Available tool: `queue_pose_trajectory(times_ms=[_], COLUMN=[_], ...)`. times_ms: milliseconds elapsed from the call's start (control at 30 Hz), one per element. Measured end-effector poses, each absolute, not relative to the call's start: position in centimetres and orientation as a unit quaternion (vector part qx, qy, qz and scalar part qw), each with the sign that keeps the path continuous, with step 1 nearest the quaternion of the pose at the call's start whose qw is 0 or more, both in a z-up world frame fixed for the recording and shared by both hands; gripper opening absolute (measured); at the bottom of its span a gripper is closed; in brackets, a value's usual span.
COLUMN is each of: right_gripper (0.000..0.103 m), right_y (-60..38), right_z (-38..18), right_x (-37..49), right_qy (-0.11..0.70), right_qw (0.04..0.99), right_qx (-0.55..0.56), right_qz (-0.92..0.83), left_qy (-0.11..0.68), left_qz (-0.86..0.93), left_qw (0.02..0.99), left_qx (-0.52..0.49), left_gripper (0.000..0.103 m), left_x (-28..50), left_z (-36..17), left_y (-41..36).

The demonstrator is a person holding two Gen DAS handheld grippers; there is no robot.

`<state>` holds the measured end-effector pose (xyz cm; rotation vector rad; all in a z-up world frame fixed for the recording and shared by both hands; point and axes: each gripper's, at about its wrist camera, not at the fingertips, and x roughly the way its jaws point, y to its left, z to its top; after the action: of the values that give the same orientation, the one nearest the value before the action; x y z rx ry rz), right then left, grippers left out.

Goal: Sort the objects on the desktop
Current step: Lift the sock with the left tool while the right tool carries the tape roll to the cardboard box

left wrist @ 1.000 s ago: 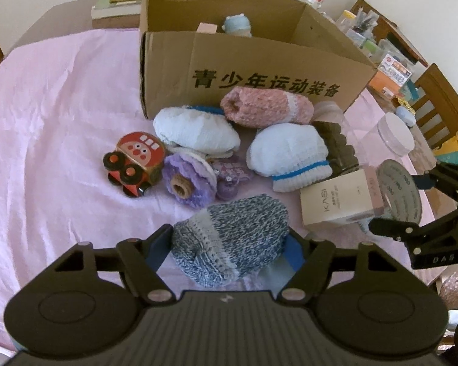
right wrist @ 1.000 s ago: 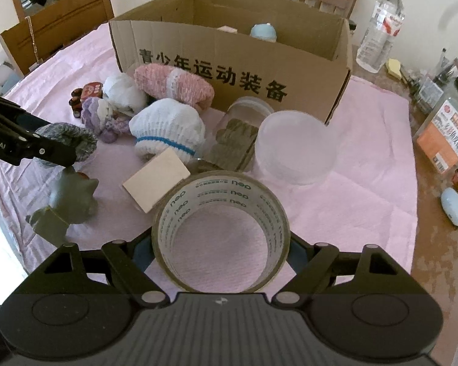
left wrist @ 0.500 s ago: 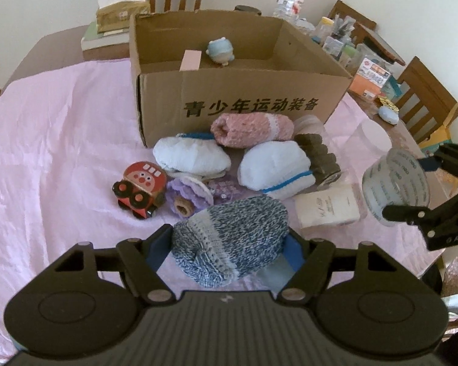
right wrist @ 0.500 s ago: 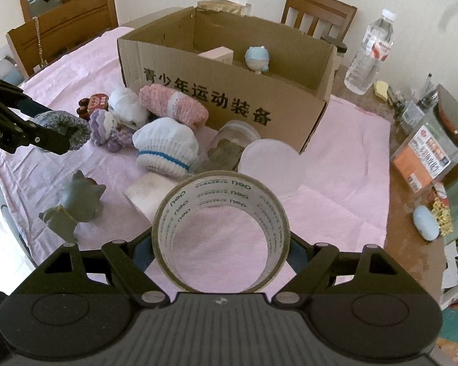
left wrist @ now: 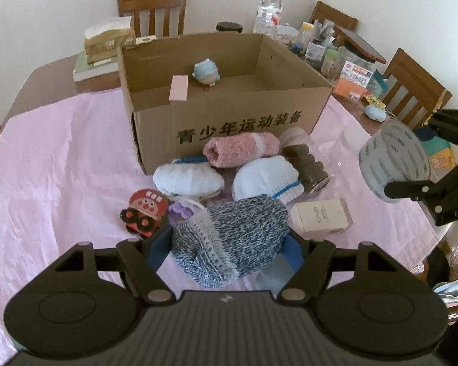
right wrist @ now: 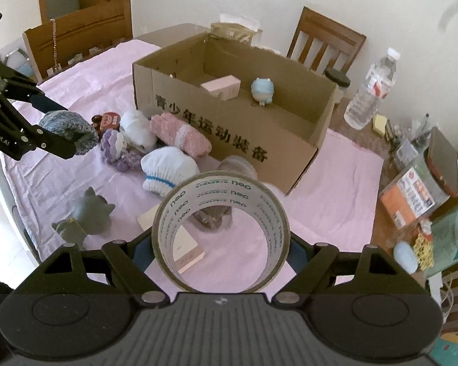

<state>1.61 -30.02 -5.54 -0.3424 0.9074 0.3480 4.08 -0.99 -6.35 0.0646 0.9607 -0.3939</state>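
My left gripper (left wrist: 229, 251) is shut on a blue-and-white knitted hat (left wrist: 232, 238), held above the pink tablecloth (left wrist: 61, 167). My right gripper (right wrist: 221, 250) is shut on a roll of clear tape (right wrist: 221, 235), also lifted off the table. In the left wrist view the tape roll (left wrist: 394, 164) hangs at the right. An open cardboard box (left wrist: 229, 109) stands behind the pile and holds a pink box (left wrist: 179, 87) and a small blue figure (left wrist: 205, 71). Before it lie a pink knitted roll (left wrist: 241, 149), white knitted hats (left wrist: 187, 178), a purple knitted piece (right wrist: 114, 146) and a red toy (left wrist: 145, 210).
A cream carton (left wrist: 320, 216), a grey figurine (right wrist: 87, 218) and a jar of brown discs (left wrist: 305, 164) lie near the pile. Water bottle (right wrist: 371, 91), jars and packets crowd the table's right side. Wooden chairs (left wrist: 152, 6) stand around.
Both grippers have risen with the hat and the tape roll still held; the table's things look smaller and lower, and more of the box's inside shows.
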Motion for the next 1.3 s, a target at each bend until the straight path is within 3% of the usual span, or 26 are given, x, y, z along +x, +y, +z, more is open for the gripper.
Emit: queue_pose_trajectory(times_ms=[767,1300], right_gripper=[0.087,0.087], right_y=[-29.1,-28.4], right_z=[-1.4,-1.0], right_x=[8.4,16.7], right_qy=[0.396,0.39], right_qw=[0.875,0.874], right_qx=[-0.183,-0.184], right_qz=[0.208,0.224], left_qy=[0.386,0.386], left_qz=[-0.198,-0.181], left_qw=[0.898,0.902], left_qx=[0.065,0.074], left_gripper=[0.074,0.074], left_x=[11.1,17.9], left_z=[-0.3,-0.9], left_y=[-3.1,-3.9])
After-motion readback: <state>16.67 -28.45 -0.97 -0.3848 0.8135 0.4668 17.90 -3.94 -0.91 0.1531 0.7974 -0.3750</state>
